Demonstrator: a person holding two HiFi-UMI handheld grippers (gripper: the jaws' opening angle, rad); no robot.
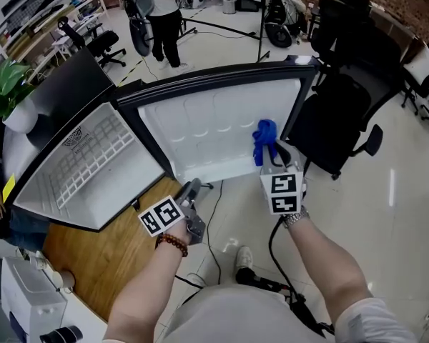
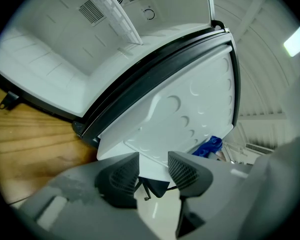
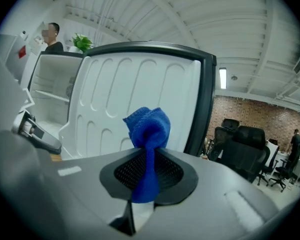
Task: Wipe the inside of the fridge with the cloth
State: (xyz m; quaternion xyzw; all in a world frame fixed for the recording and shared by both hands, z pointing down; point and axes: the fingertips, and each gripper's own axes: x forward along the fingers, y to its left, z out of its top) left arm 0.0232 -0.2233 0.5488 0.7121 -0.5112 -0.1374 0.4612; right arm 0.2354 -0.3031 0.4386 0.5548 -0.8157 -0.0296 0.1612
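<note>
The small fridge stands open, its white interior (image 1: 79,163) with a wire shelf at the left and the door's inner panel (image 1: 214,131) in the middle. My right gripper (image 1: 272,156) is shut on a blue cloth (image 1: 264,138), held against the lower right part of that panel. In the right gripper view the cloth (image 3: 149,129) bunches up out of the jaws of that gripper (image 3: 149,171) in front of the door (image 3: 130,94). My left gripper (image 1: 191,190) sits at the door's lower edge. Its jaws stand open (image 2: 152,166), with the door's white edge (image 2: 190,109) just ahead of the gap.
Black office chairs (image 1: 343,113) crowd the right of the door. A person (image 1: 161,20) stands at the back. A potted plant (image 1: 3,88) is at the far left. A wooden surface (image 1: 114,249) lies under the fridge, and a black cable (image 1: 214,227) runs across the floor.
</note>
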